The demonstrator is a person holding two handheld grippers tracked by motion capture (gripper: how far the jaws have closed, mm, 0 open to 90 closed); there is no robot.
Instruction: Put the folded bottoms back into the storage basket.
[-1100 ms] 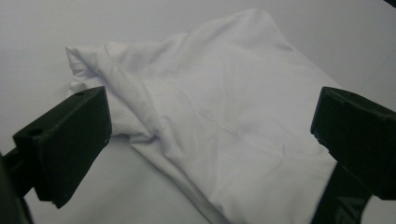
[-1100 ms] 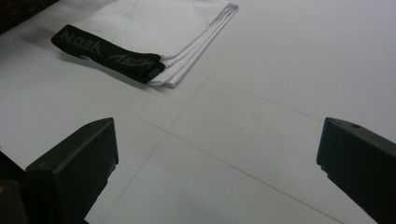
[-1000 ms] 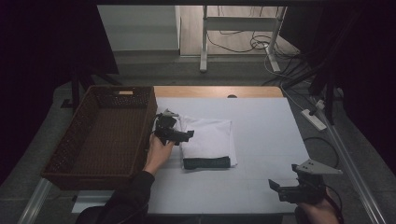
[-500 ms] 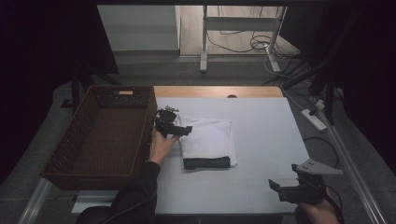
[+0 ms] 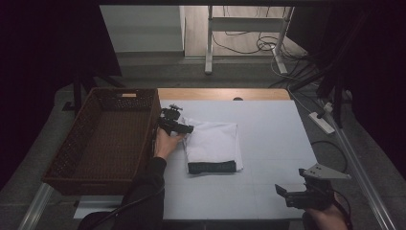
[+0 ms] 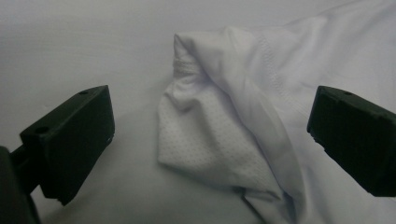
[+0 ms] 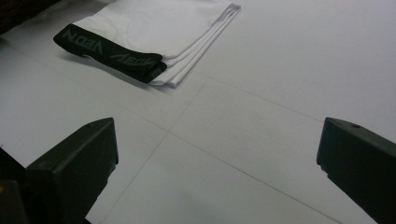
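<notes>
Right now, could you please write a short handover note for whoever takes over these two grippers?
Left gripper: jaws open, at the far left corner of the folded white garment with the black waistband; a loose corner of fabric lies between its jaws, not yet gripped.
Right gripper: jaws open, holding nothing, at the near right of the white table, aimed towards the garment.
Brown woven basket: at the left of the table, beside the garment, with nothing in it that I can make out.
Done: the garment lies folded.
Left: probably tucking in the loose corner and moving the garment into the basket.
</notes>
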